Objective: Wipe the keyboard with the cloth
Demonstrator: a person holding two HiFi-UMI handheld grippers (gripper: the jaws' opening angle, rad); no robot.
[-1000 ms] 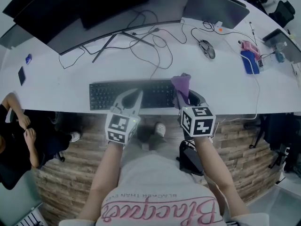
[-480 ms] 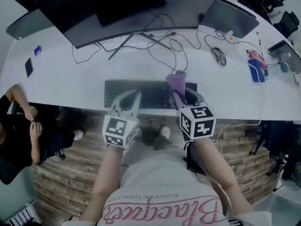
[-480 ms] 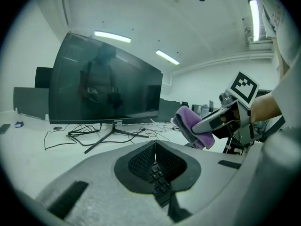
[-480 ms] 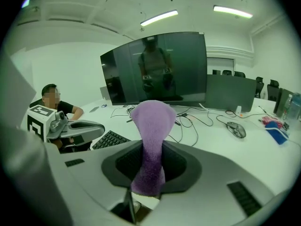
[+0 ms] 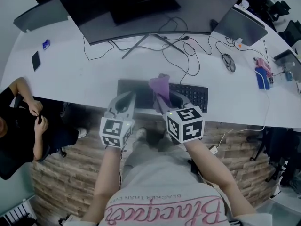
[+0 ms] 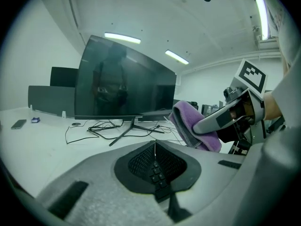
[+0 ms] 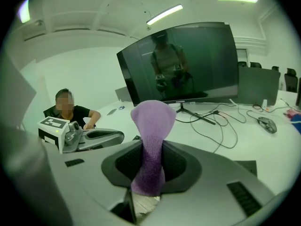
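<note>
The cloth (image 7: 149,140), purple, stands upright in the right gripper (image 5: 168,99), whose jaws are clamped on its lower part. It is over the middle of the keyboard (image 5: 194,95), at the counter's (image 5: 80,76) front edge. Just to the left, the left gripper (image 5: 126,98) has its jaws pressed together on nothing. Farther back, cables (image 5: 174,46) lead to a wide dark monitor (image 5: 155,8).

Open-plan office, long white desk (image 5: 70,79), large curved monitor (image 5: 155,8) on a stand, black keyboard (image 5: 188,92), mouse (image 5: 229,62), loose cables (image 5: 174,46), second monitor (image 5: 244,25) alongside, dark office chairs (image 5: 281,8) beyond, ceiling strip lights (image 6: 122,38), seated person (image 5: 19,121) at the desk's edge
</note>
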